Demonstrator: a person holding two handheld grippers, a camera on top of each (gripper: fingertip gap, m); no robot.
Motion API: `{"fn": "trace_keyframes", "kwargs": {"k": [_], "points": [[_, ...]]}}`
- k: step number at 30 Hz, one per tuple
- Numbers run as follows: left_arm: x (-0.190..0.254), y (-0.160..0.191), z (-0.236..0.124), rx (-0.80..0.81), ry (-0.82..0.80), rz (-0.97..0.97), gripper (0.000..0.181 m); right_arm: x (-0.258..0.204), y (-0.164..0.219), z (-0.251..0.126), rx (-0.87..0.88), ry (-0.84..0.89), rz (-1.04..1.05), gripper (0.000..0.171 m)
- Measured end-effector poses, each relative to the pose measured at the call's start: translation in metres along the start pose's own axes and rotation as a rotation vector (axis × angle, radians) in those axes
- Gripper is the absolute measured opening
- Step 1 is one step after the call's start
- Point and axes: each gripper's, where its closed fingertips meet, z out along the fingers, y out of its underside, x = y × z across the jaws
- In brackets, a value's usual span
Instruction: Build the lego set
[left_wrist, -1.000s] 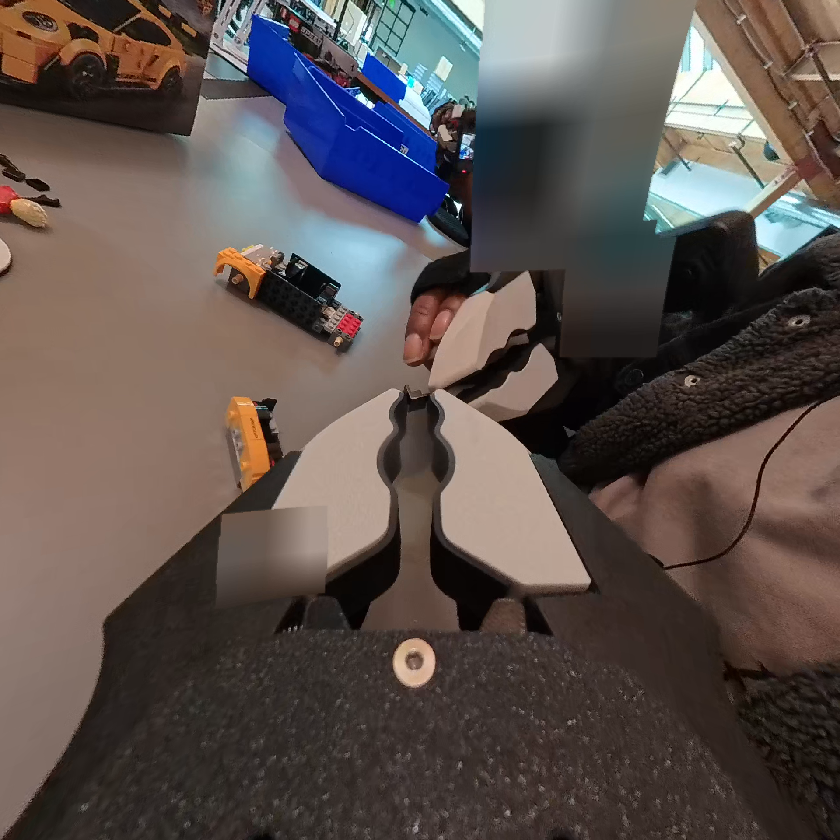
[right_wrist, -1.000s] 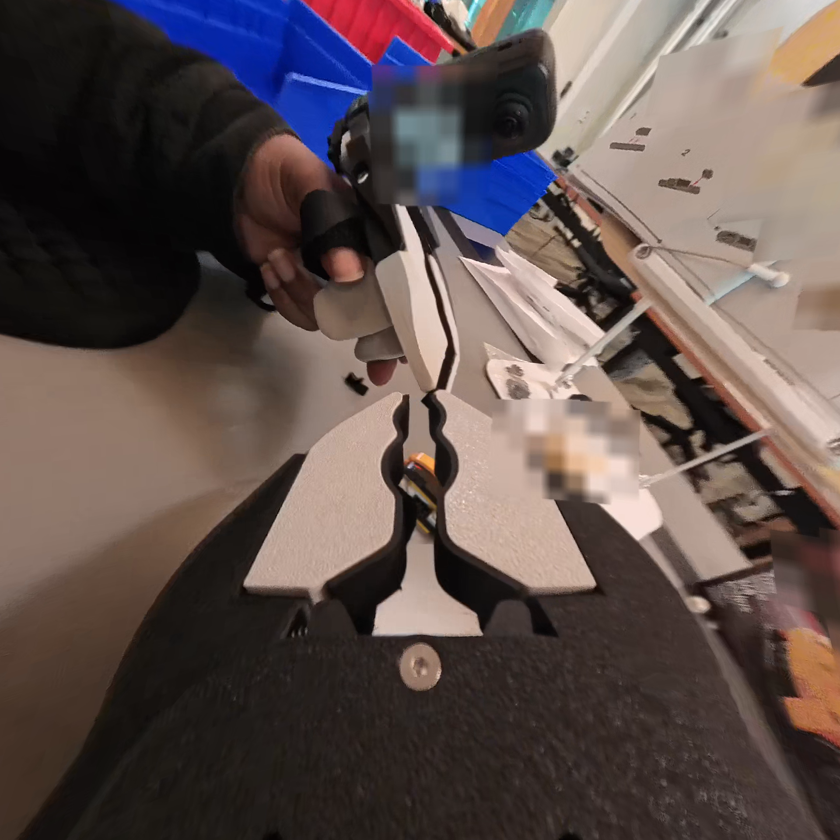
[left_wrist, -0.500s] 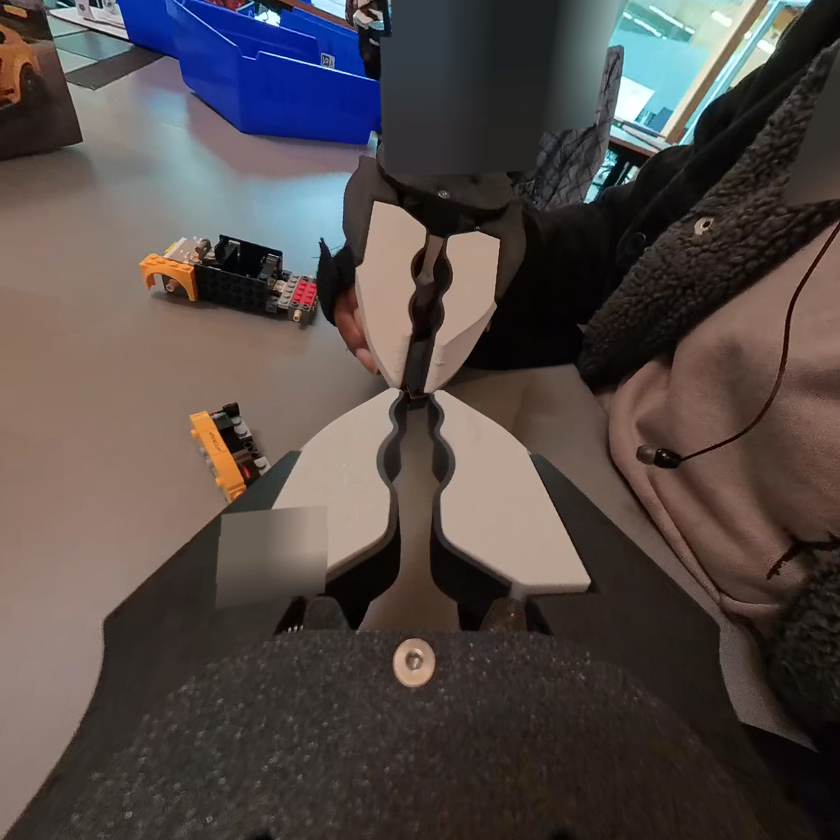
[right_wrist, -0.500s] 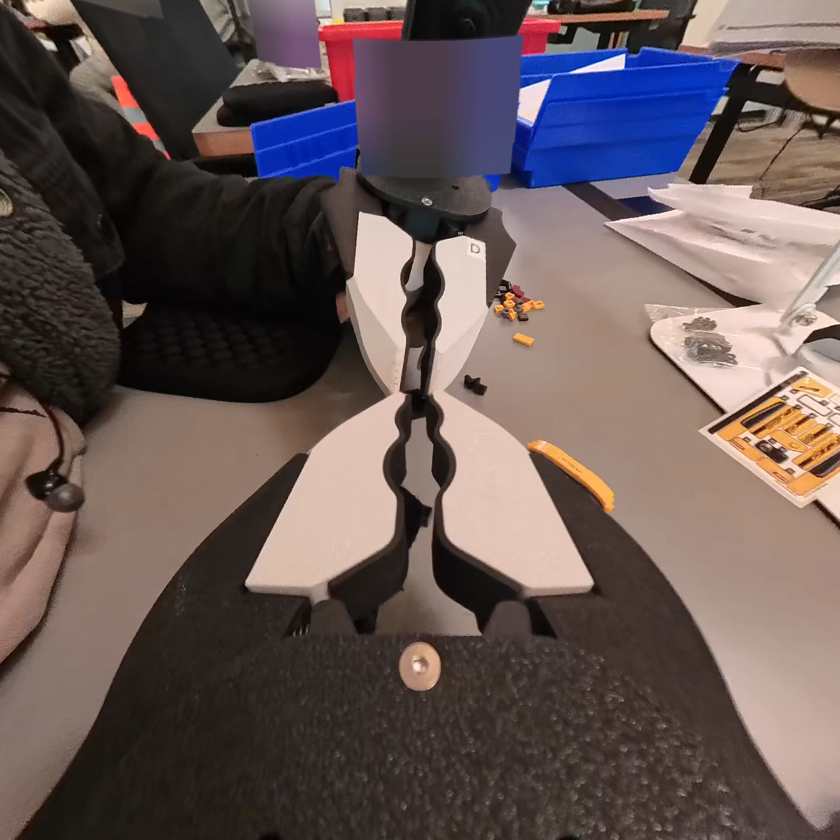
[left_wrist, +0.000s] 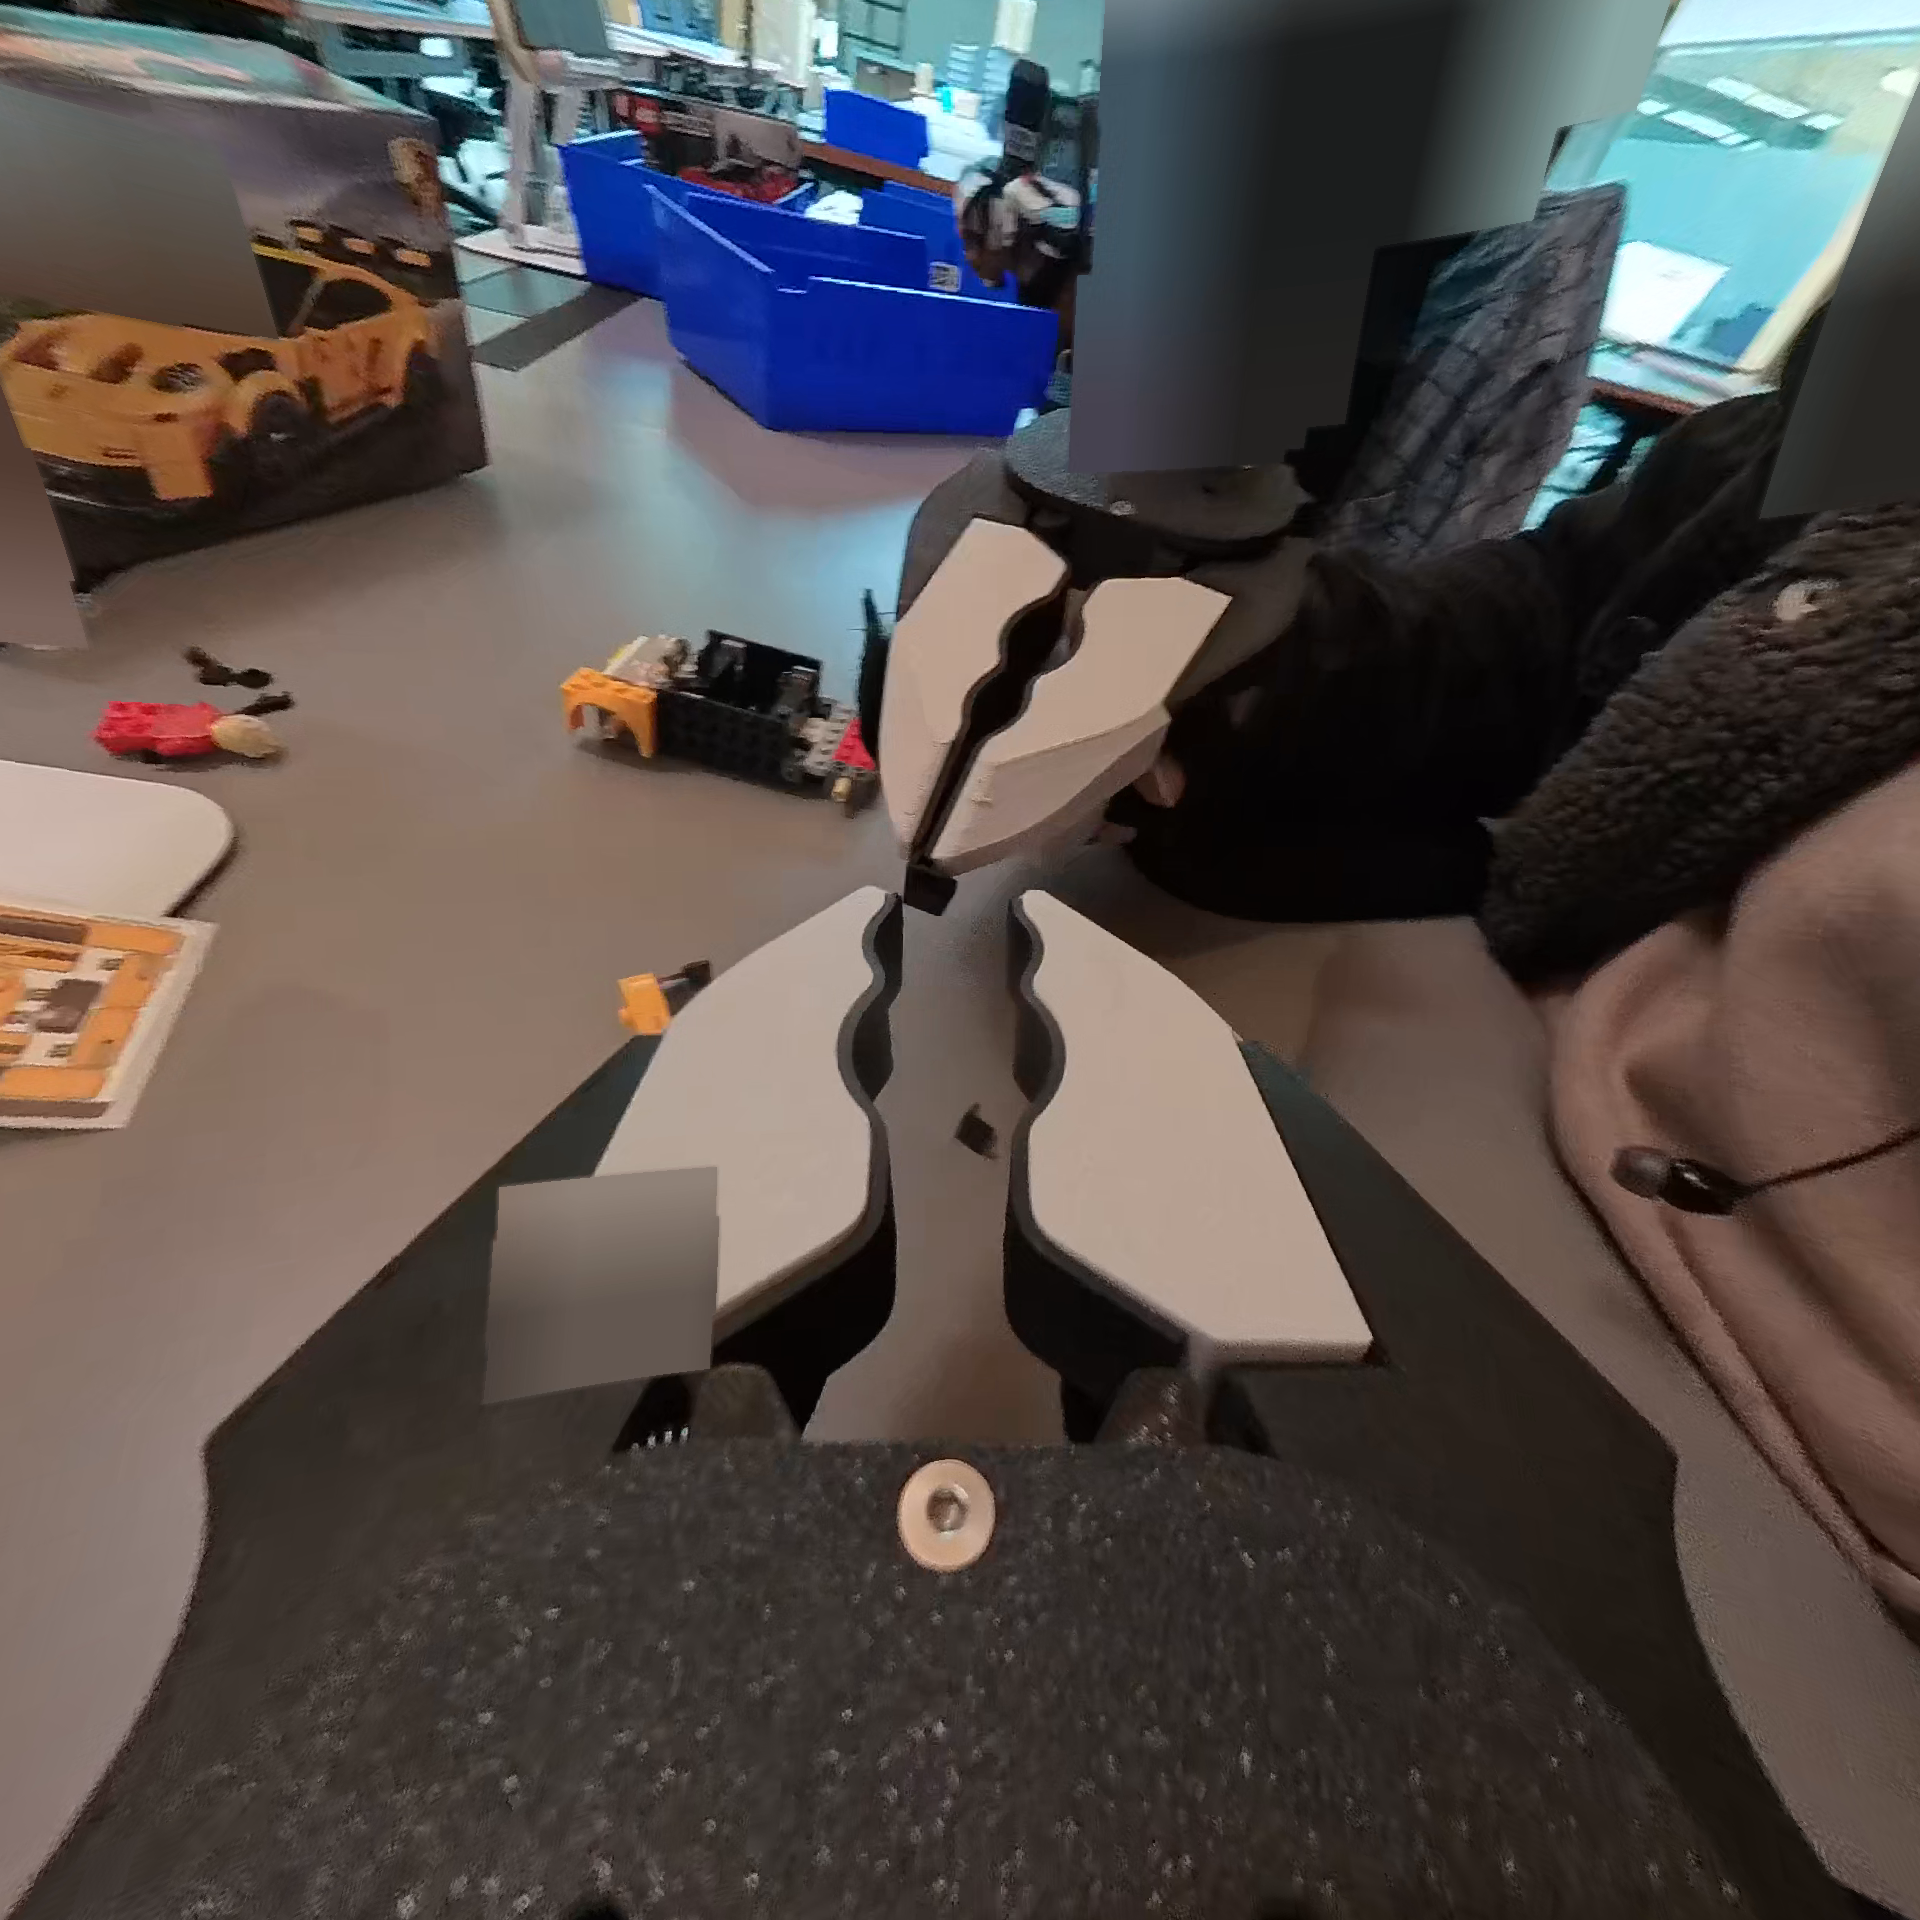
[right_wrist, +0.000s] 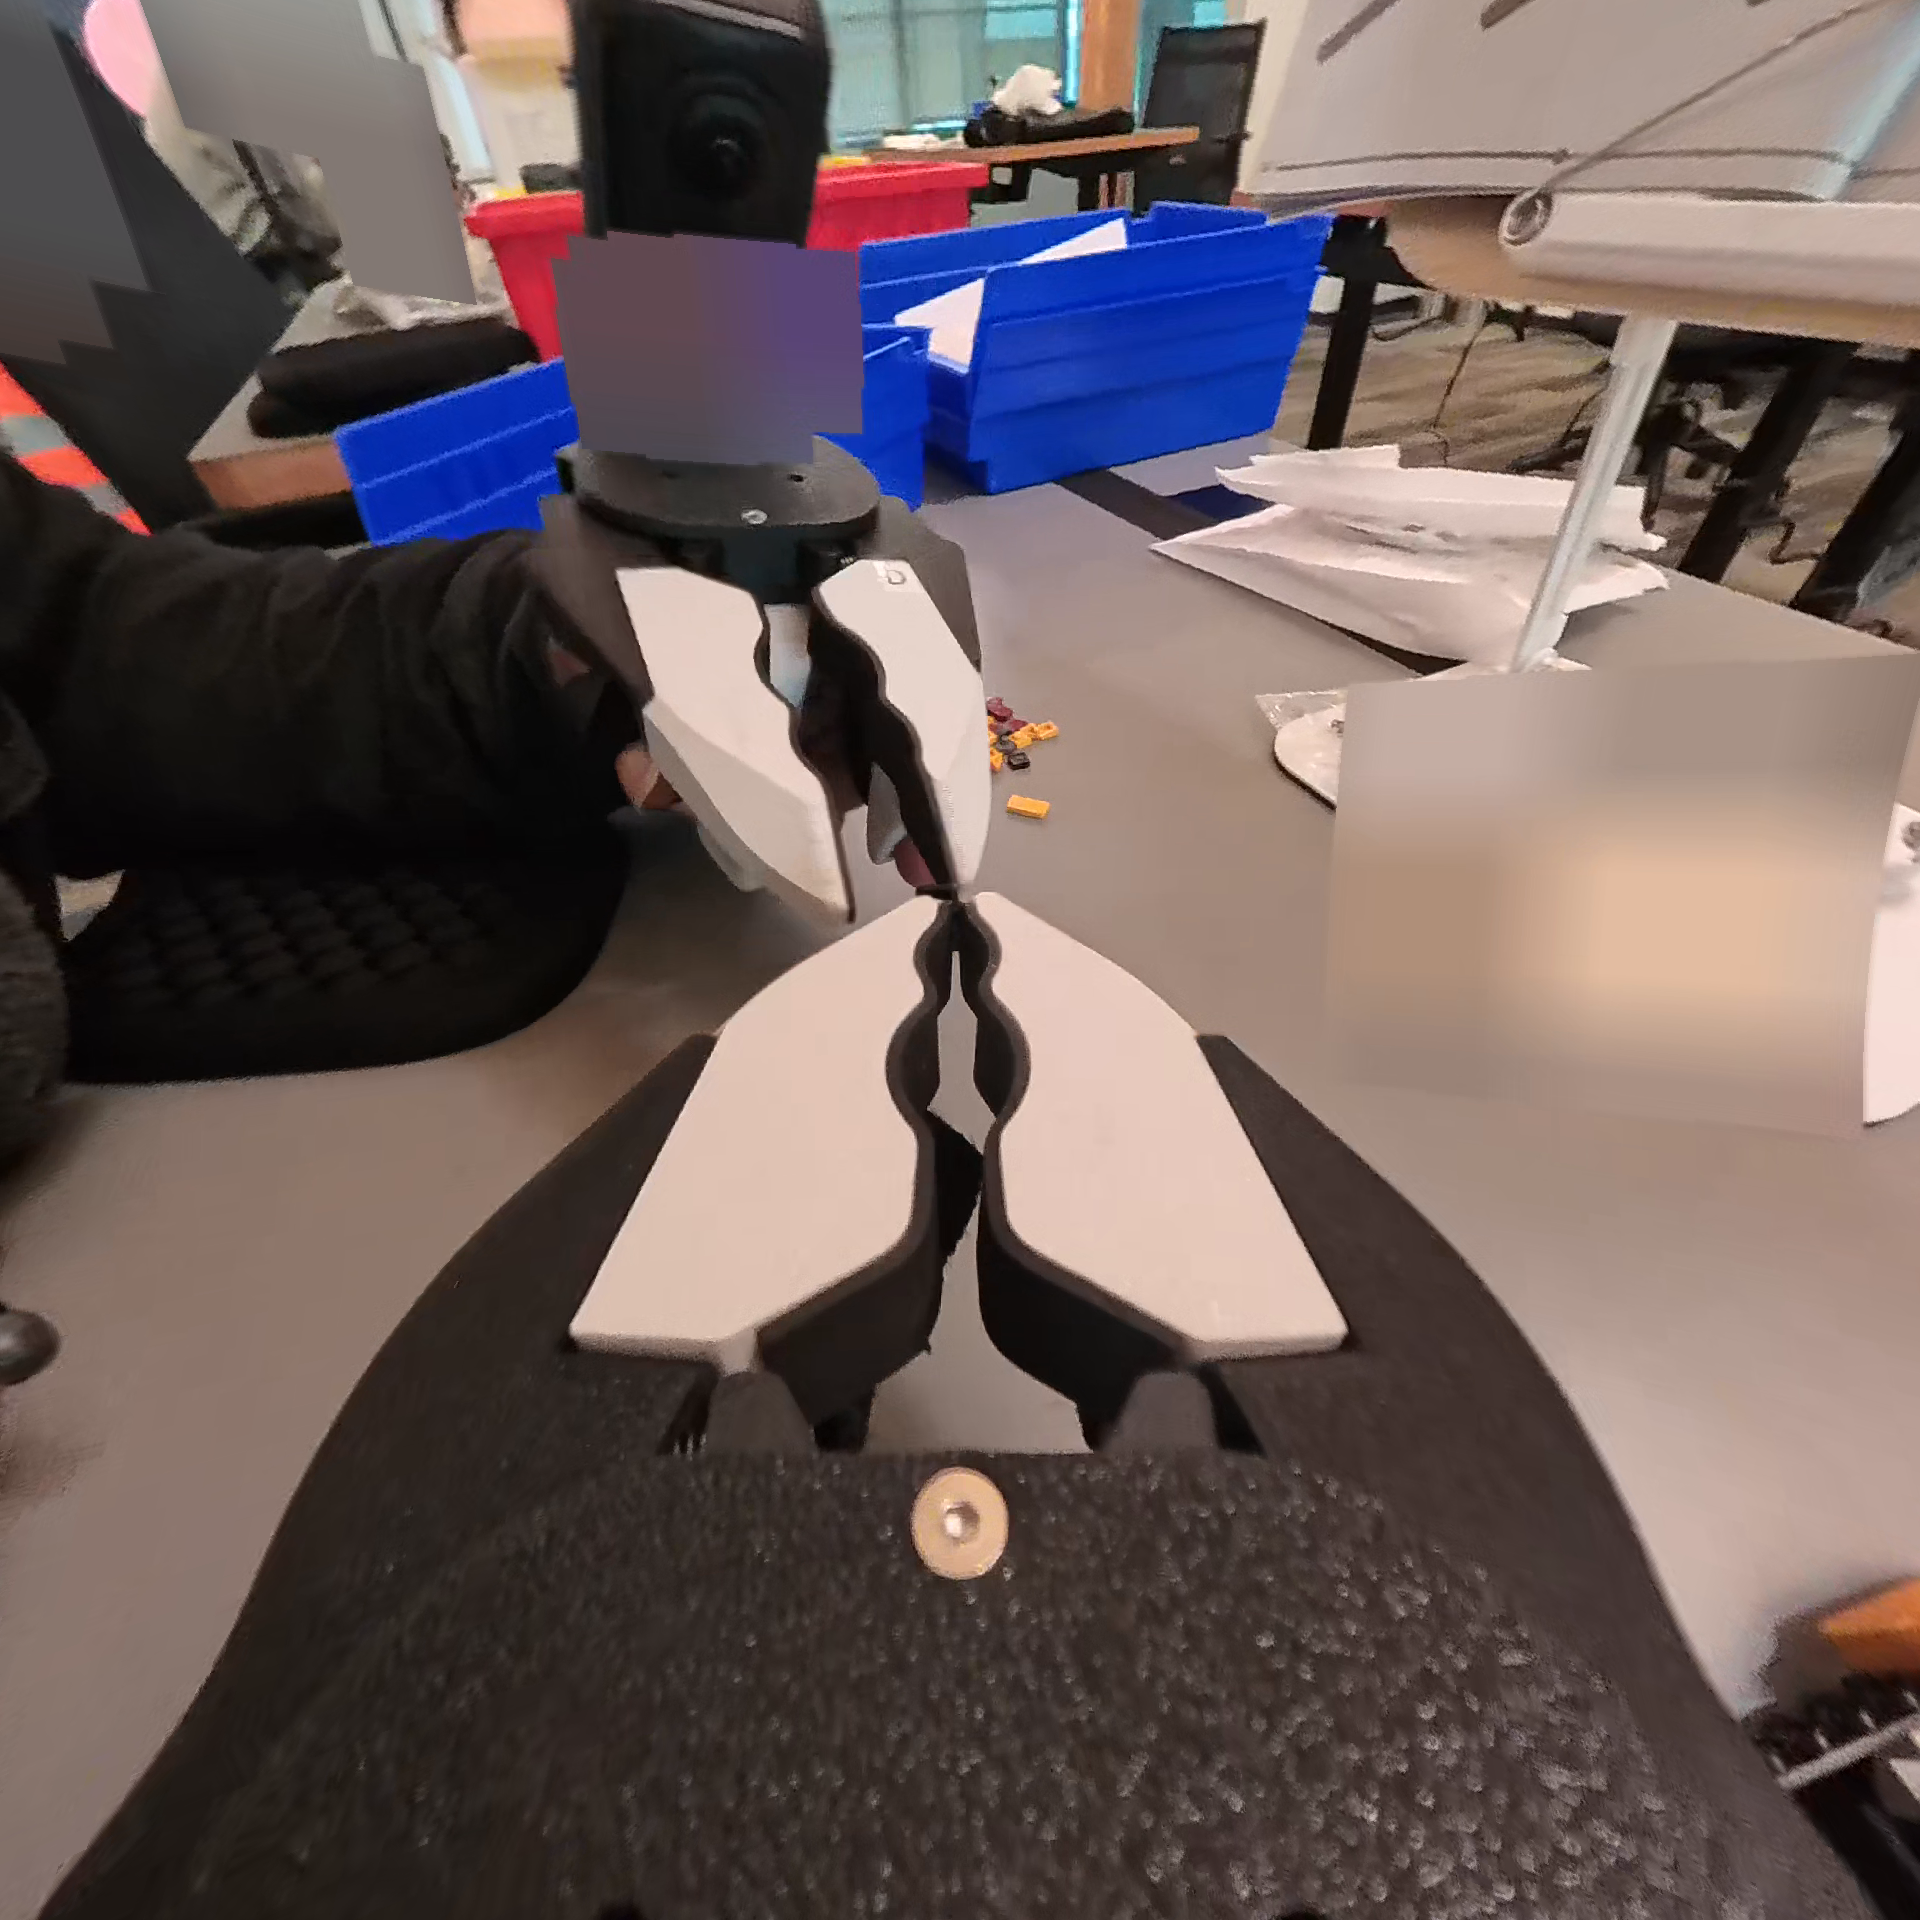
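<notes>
Beside the half-built car (left_wrist: 727, 707): left gripper (left_wrist: 945, 940) spread, empty; right gripper (right_wrist: 954, 912) pinching small black piece (left_wrist: 928, 888); most assembly remains.

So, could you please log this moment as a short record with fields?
left gripper: jaws open, nothing between them
right gripper: jaws shut on a small black piece
grippers: tip to tip above the grey table
part-built car: on the table, beyond the left gripper
loose black bit: on the table, seen between the left jaws
sticker sheet: table's left edge
blue bins: far side
</notes>
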Motion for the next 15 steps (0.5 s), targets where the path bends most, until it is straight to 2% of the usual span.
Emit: {"fn": "trace_keyframes", "kwargs": {"k": [4, 10, 15], "points": [[-0.0086, 0.0005, 0.0014, -0.009, -0.076, 0.010, 0.014, 0.0005, -0.0009, 0.0021, 0.004, 0.016, 0.034, 0.001], [-0.0092, 0.0007, 0.0004, -0.007, -0.078, 0.005, 0.002, 0.0014, 0.0010, 0.0029, -0.005, 0.017, 0.052, 0.001], [-0.0099, 0.0016, 0.0006, -0.009, -0.084, 0.005, 0.001, 0.0010, 0.0019, 0.0029, -0.007, 0.008, 0.058, 0.001]]}}
